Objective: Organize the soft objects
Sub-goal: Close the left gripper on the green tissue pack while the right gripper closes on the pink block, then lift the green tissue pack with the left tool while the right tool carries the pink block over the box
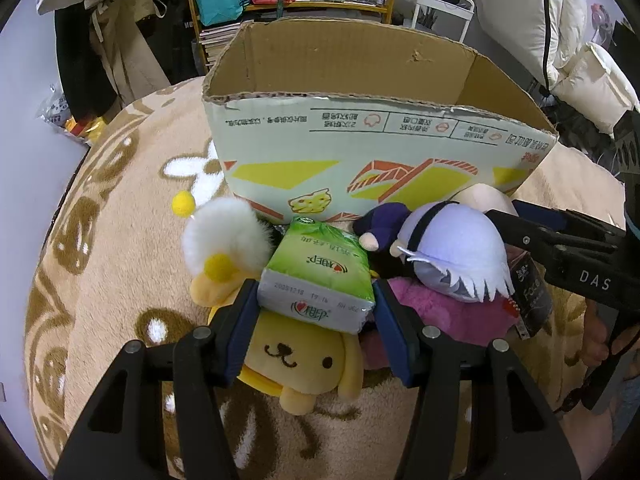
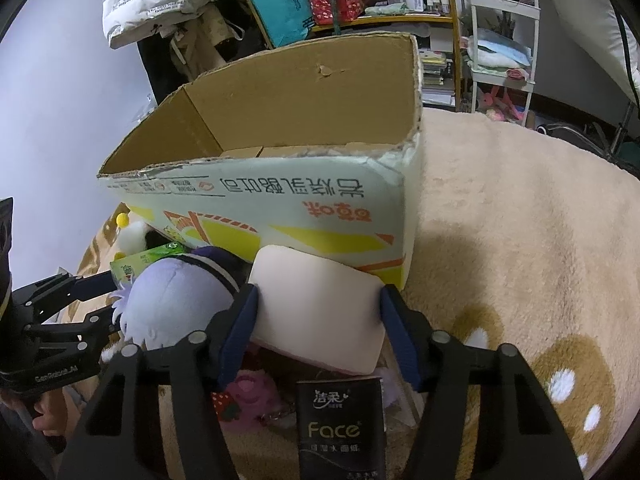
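Observation:
An open cardboard box (image 1: 360, 148) stands on a beige blanket, also in the right wrist view (image 2: 280, 208). My left gripper (image 1: 316, 304) is shut on a green tissue pack (image 1: 320, 276), above a yellow dog plush (image 1: 300, 360). My right gripper (image 2: 318, 316) is shut on a cream foam block (image 2: 320, 312), which leans against the box front. A lavender-haired plush doll (image 1: 452, 252) lies between them, also in the right wrist view (image 2: 172, 304). A white fluffy plush (image 1: 228, 236) lies left, a pink plush (image 1: 444, 308) under the doll.
A black "Face" tissue pack (image 2: 340, 424) lies below the foam block, also in the left wrist view (image 1: 532, 296). A yellow pompom (image 1: 183, 203) sits on the blanket (image 1: 120, 280). Shelves (image 1: 288, 4), bags and a white cart (image 2: 500, 40) stand behind the box.

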`<state>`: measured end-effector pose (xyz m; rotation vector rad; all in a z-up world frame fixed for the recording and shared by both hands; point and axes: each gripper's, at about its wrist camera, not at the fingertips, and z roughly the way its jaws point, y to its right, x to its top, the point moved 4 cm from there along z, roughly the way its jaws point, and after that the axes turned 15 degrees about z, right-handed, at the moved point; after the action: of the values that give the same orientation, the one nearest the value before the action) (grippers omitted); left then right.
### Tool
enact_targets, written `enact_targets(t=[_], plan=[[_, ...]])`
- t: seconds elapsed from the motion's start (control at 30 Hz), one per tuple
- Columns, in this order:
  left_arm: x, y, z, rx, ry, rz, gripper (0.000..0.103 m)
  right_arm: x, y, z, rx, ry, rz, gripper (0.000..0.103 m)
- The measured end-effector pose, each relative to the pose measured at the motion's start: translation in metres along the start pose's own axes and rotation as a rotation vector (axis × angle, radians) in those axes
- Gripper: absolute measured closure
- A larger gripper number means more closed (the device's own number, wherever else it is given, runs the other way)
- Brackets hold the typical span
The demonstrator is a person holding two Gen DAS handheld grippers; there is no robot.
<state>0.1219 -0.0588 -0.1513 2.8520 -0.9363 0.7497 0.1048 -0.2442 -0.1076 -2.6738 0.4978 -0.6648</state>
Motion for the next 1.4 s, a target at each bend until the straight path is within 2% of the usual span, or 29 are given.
enact_targets(t=[0.23, 0.47, 0.63, 0.83, 1.0, 1.4], plan=[[0.001, 0.002, 0.001, 0.009, -0.006, 0.001, 0.047, -0.004, -0.004, 0.001, -0.046, -0.002, -0.058, 0.054], [0.002, 0.005, -0.003, 0.014, 0.014, 0.016, 0.051, -0.005, -0.005, -0.001, -0.057, 0.005, -0.069, 0.059], [0.001, 0.007, -0.011, 0.020, 0.031, 0.012, 0.051, -0.007, -0.007, -0.003, -0.075, 0.004, -0.082, 0.069], [-0.001, 0.012, -0.024, 0.050, 0.061, 0.032, 0.051, -0.007, -0.010, -0.011, -0.109, 0.043, -0.105, 0.075], [-0.001, 0.015, -0.039, 0.084, 0.100, 0.038, 0.051, -0.006, -0.009, -0.022, -0.122, 0.075, -0.082, 0.075], [-0.008, 0.003, -0.073, 0.131, 0.196, -0.017, 0.051, -0.008, -0.024, -0.073, -0.140, 0.232, -0.091, 0.075]])
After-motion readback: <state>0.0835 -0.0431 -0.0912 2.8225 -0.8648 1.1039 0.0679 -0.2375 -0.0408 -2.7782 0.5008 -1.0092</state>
